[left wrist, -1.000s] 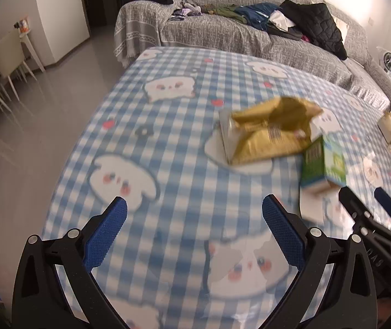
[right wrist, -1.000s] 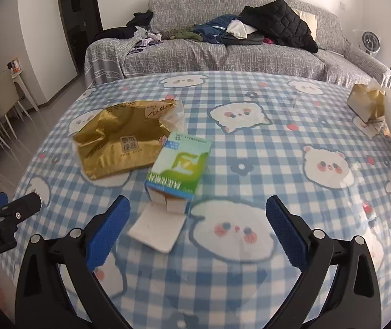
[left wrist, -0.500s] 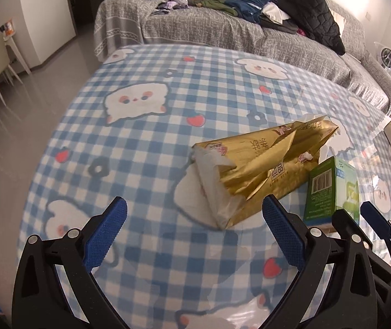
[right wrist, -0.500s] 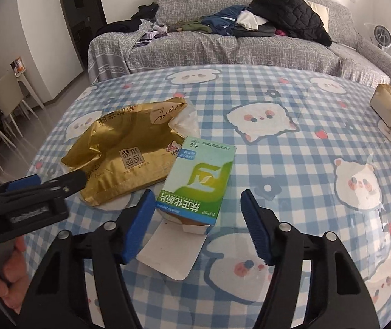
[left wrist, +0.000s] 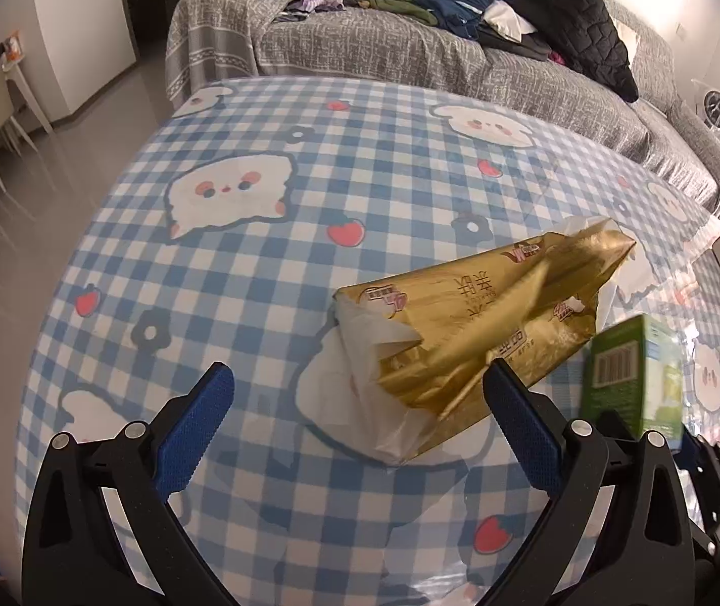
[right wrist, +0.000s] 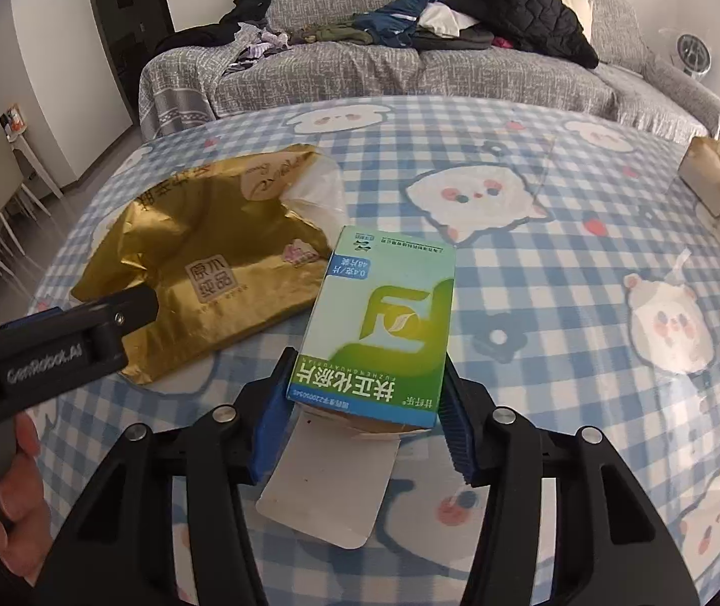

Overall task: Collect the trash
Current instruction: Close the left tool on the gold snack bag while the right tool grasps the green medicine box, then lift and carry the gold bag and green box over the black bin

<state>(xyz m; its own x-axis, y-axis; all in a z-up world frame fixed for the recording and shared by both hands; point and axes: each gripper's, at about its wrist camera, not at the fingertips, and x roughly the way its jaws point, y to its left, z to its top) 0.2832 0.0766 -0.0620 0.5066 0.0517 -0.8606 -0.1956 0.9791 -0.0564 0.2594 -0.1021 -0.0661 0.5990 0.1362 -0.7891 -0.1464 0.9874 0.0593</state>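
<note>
R gripper closing on green-and-white cardboard medicine box, blue pads flanking its near end w/ flap open – pads look to be touching its sides, so grip prob. just seating. Box lies on blue-checked tablecloth beside crumpled gold foil bag. L gripper spread wide, empty – angled at bag's torn end, likely next pick.

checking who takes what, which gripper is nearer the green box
Right. The right gripper has the green box between its closing jaws, pads at the box's sides. The left gripper is open beside it, facing the gold bag.
</note>
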